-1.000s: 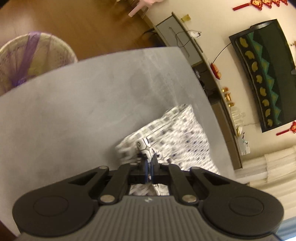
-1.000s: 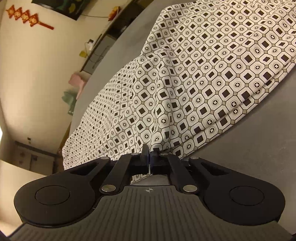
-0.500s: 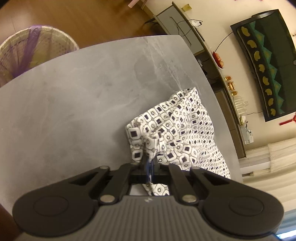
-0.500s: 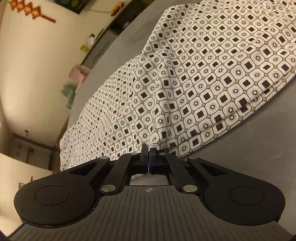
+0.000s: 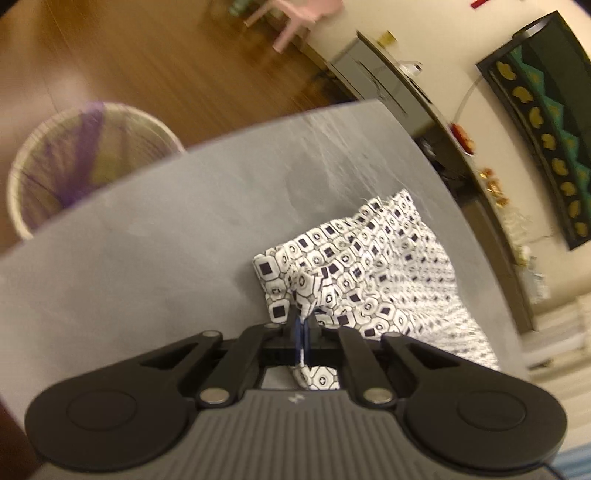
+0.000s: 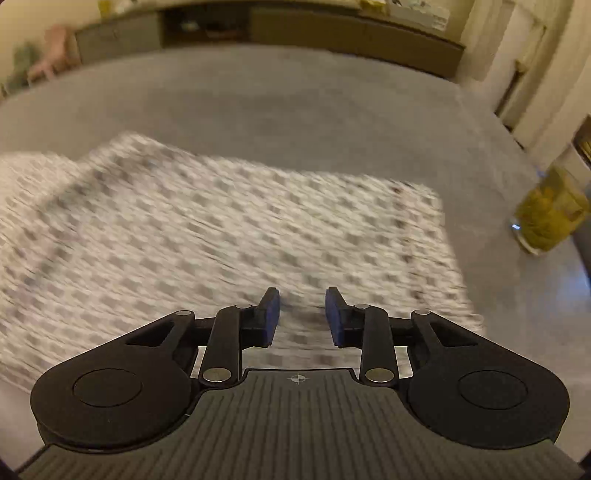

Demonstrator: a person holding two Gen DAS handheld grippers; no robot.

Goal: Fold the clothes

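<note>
A white garment with a black square-and-octagon print point(image 5: 373, 273) lies on the grey table point(image 5: 155, 236). In the left wrist view my left gripper point(image 5: 303, 325) is shut on a bunched corner of that garment, which pokes up between the blue pads and hangs below them. In the right wrist view the same garment point(image 6: 207, 229) lies spread out and blurred under my right gripper point(image 6: 302, 314). Its jaws are opening, the blue pads stand apart, and nothing is pinched between them.
A woven basket with purple lining point(image 5: 74, 162) stands on the wooden floor beyond the table's far edge. A glass jar with yellow contents point(image 6: 550, 218) sits near the table's right edge. A low sideboard point(image 6: 258, 29) runs along the wall.
My right gripper let go of the garment's edge, opened, and swung up and away so that it now looks down on the spread cloth. The left gripper keeps its hold on the corner.
</note>
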